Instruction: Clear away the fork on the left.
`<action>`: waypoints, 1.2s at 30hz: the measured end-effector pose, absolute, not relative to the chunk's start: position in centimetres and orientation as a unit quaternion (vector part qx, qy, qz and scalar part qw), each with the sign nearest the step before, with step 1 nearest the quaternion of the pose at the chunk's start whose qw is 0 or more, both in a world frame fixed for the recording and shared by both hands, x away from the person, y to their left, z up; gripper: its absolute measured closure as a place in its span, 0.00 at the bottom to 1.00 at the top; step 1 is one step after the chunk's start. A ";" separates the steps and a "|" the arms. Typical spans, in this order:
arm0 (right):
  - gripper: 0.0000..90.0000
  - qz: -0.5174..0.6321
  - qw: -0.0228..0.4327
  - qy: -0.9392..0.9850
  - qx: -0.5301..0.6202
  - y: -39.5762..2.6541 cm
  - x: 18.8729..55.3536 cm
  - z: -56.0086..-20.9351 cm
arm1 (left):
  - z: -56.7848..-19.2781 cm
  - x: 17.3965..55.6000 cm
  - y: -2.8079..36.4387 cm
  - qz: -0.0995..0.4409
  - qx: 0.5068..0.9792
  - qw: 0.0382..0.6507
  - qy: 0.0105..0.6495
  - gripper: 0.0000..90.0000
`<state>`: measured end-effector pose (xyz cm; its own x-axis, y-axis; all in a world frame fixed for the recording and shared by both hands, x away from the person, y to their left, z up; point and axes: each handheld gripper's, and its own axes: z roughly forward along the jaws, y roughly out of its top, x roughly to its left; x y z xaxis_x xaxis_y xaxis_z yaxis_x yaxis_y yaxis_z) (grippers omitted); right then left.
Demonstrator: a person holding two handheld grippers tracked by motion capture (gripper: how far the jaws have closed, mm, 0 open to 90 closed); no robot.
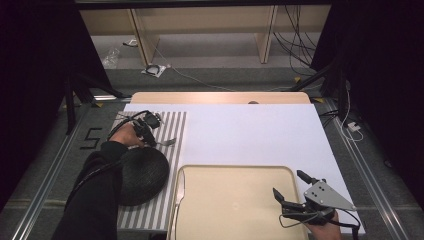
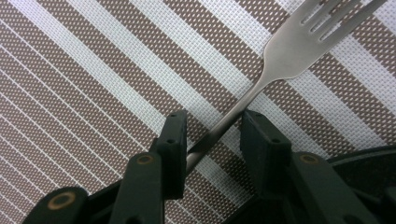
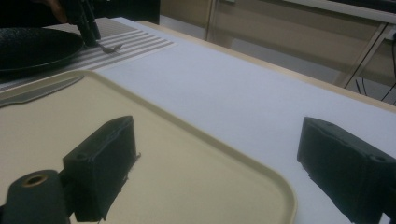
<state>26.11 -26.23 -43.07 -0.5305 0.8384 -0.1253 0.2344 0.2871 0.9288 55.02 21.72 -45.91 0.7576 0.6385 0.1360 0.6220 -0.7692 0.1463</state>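
Left claw (image 2: 212, 140) pointing down, jaws part-closed, still gapped; right claw (image 1: 290, 187) wide open, held level.

The left gripper (image 2: 211, 140) looks straight down on a placemat (image 2: 93, 84) woven in brown and white stripes that run slantwise across the picture. A steel fork (image 2: 280, 60) lies on the placemat, its tines toward the upper right corner and its thin handle running down to the lower left, between the two black fingers (image 2: 170, 149). One finger stands close against the handle; the other stands just apart from it. The dark rim of a black plate (image 2: 369, 158) shows at the lower right edge.
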 end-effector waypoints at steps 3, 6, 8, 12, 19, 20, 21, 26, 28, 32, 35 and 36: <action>0.14 0.473 0.319 0.736 0.364 -26.2 26.1 -43.1 | -45.9 55.0 21.7 0.088 0.936 0.048 0.336 0.70; 0.14 0.473 0.318 0.736 0.364 -26.2 26.1 -43.1 | -45.9 55.0 21.7 0.087 0.938 0.048 0.332 0.71; 0.14 0.473 0.318 0.737 0.364 -26.2 26.1 -43.1 | -45.9 55.0 21.6 0.085 0.938 0.047 0.332 0.72; 0.14 0.473 0.319 0.737 0.363 -26.1 26.1 -43.1 | -45.9 55.0 21.6 0.080 0.939 0.047 0.330 0.76; 0.14 0.473 0.318 0.737 0.364 -26.2 26.1 -43.1 | -45.9 54.9 21.5 0.073 0.942 0.047 0.323 0.82; 0.14 0.473 0.319 0.736 0.363 -26.2 26.1 -43.1 | -45.9 54.9 21.5 0.072 0.943 0.048 0.323 0.84; 0.14 0.472 0.318 0.738 0.363 -26.2 26.1 -43.0 | -45.9 54.9 21.4 0.071 0.943 0.048 0.321 0.85; 0.14 0.472 0.318 0.738 0.362 -26.2 26.1 -43.0 | -45.9 54.7 21.4 0.068 0.945 0.050 0.316 0.91; 0.14 0.472 0.318 0.738 0.362 -26.2 26.1 -43.1 | -45.9 54.7 21.4 0.068 0.944 0.051 0.318 0.92; 0.14 0.472 0.318 0.738 0.362 -26.1 26.1 -43.1 | -45.9 54.7 21.4 0.068 0.942 0.052 0.326 0.93; 0.14 0.472 0.318 0.738 0.362 -26.1 26.1 -43.0 | -45.9 54.7 21.3 0.071 0.942 0.050 0.323 0.93; 0.14 0.472 0.318 0.738 0.362 -26.1 26.1 -43.1 | -45.9 54.7 21.3 0.075 0.942 0.050 0.324 0.94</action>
